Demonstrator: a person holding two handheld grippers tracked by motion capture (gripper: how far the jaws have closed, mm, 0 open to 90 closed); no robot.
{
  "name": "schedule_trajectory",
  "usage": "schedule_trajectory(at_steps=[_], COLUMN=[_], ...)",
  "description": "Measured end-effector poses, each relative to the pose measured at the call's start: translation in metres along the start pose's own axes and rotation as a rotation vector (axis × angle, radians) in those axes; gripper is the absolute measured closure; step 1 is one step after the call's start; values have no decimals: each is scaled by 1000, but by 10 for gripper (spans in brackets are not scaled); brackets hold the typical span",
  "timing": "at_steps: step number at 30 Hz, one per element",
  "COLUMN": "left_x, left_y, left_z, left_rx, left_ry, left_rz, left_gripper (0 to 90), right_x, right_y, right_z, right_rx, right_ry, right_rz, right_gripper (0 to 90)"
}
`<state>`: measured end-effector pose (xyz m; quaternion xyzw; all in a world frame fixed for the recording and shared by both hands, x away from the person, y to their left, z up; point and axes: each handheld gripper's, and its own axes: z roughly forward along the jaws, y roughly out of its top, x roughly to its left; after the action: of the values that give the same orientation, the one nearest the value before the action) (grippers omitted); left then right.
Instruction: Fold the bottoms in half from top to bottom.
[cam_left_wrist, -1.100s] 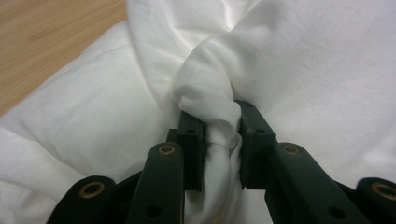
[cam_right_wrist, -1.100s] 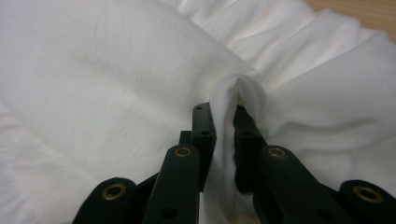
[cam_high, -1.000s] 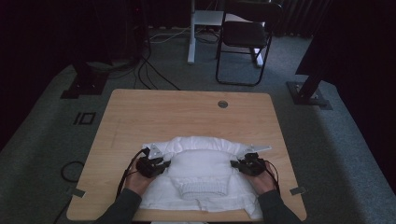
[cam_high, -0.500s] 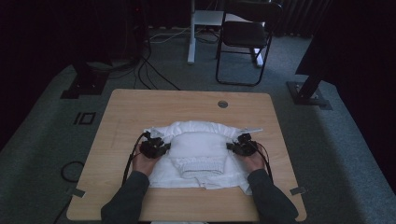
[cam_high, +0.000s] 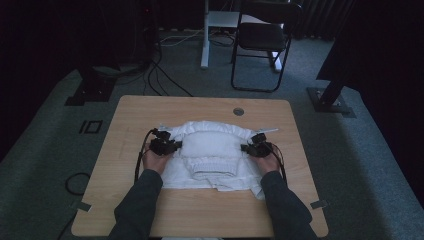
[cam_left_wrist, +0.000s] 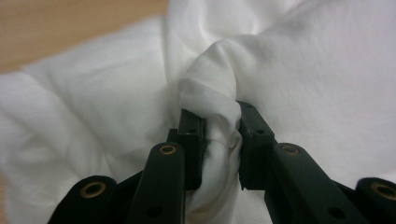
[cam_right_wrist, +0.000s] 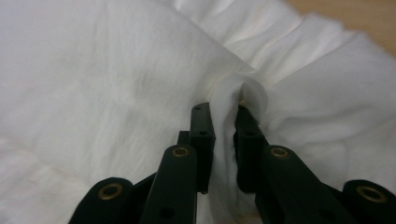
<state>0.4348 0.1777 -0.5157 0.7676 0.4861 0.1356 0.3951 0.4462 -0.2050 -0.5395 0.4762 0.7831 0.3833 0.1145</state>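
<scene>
A white garment (cam_high: 210, 150) lies bunched on the wooden table (cam_high: 150, 107), with a thick fold across its middle and a ribbed hem toward the person. My left gripper (cam_high: 172, 146) sits at the fold's left end, shut on a pinch of the white cloth (cam_left_wrist: 219, 130) between its jaws. At the fold's right end my right gripper (cam_high: 247, 148) is shut on another pinch of the cloth (cam_right_wrist: 229, 116). Both hands rest on the garment's sides, forearms in dark sleeves.
A round grommet (cam_high: 238, 111) is set in the table near its far edge. Beyond the table stand a black chair (cam_high: 260, 40) and a white desk leg (cam_high: 205, 35). Cables (cam_high: 165, 75) run over the grey floor at left; dark stand bases flank the table.
Both grippers have carried the garment's near part away from the person, toward the table's far side. The fold now lies farther up on the garment, and the near edge has pulled in.
</scene>
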Motion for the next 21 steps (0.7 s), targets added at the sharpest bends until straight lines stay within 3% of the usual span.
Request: schedule_trajectory(at_steps=[4,6,13,18,21], left_x=[8,8,4,5,2], left_y=[12,21,48,49,42], left_z=[-31,-44,-73,-86,-94], left_rx=[-152,-213,-296,-328,-344], left_ry=[-128,-168,-170,-197,-217], left_rz=[-72,-87,-44,-37,-29], left_gripper=[756,758,761,762,761], right_x=[-5,-5,6,7,10], right_y=[7,14,43,56,55], right_z=[-26,-40,-76,-98,-108], right_rx=[-91,-150,-252,-301,-344], right_ry=[12,26,6,11,21], right_rz=[18,6,-115,-155,-135], right_gripper=[823,826,830,831,832])
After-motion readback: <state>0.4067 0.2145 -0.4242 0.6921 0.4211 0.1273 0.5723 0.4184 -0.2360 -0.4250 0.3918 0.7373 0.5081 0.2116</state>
